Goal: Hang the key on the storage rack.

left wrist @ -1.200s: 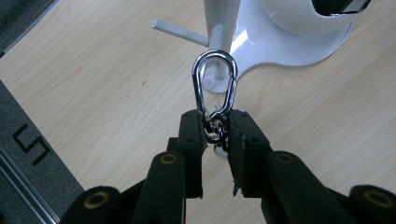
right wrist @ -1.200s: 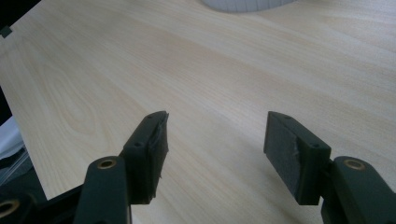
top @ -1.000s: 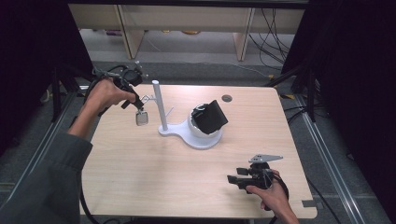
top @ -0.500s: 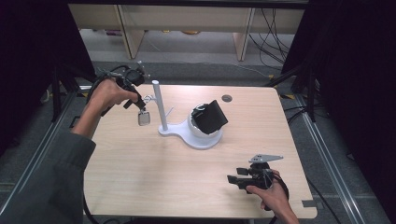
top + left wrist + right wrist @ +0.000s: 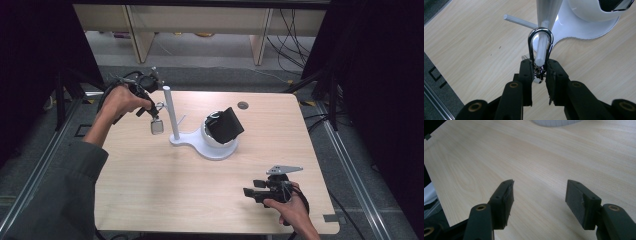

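My left gripper (image 5: 154, 106) is shut on the lower end of a shiny metal snap clip (image 5: 540, 42), just left of the white stand's upright post (image 5: 170, 112). In the left gripper view the clip's loop sits around the tip of a short white peg (image 5: 542, 53) that sticks out from the post. A small silver tag (image 5: 157, 127) dangles below the jaws. The stand's white base (image 5: 186, 139) carries a white cup (image 5: 212, 141) with a black box-like object (image 5: 226, 125) leaning in it. My right gripper (image 5: 251, 192) rests open at the table's front right, nothing between its pads (image 5: 507, 195).
A second white peg (image 5: 520, 22) points out from the post on another side. A round cable hole (image 5: 243, 105) lies at the table's (image 5: 150, 190) back edge. Dark floor rails run along both sides, and shelving with cables stands behind.
My left gripper has edged the clip and its tag slightly to the right, towards the post. The right gripper has stayed put.
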{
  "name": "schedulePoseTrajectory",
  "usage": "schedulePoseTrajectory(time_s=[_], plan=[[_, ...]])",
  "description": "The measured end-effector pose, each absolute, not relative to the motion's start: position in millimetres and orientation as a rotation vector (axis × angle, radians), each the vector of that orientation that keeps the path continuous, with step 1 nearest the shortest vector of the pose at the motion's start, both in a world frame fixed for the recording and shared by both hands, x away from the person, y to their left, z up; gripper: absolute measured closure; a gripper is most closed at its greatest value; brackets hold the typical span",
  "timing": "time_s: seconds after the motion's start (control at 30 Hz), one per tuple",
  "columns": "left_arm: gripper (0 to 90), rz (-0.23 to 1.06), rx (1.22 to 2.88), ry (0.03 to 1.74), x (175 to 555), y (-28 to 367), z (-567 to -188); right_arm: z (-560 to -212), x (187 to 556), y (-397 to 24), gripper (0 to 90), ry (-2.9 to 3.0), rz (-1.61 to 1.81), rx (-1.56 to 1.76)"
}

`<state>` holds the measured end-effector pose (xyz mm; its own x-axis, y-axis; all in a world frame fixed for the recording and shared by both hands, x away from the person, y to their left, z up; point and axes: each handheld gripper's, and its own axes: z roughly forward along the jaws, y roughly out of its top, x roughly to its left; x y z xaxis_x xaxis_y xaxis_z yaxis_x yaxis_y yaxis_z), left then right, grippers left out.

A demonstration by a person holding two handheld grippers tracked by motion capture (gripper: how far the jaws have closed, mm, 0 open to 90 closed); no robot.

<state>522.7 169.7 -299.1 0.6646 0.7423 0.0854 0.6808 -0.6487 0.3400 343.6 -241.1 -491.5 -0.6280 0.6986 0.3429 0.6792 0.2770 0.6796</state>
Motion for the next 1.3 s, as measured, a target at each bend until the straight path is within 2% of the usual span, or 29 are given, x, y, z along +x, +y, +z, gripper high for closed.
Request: schedulePoseTrajectory(time_s=[0.1,0.53,0.83,1.3], plan=[[74.6,0.324,2.606,1.14,523,169,-301,-491,343,-242,40.2,2.492,1.281,1.344],[63.7,0.321,2.578,1.136,513,179,-292,-491,343,-241,40.1,2.491,1.273,1.352],[44.1,0.222,2.48,1.155,507,199,-302,-491,343,-241,39.9,2.49,1.275,1.348],[36.5,0.208,2.424,1.155,485,231,-316,-490,343,-241,39.8,2.485,1.286,1.352]])
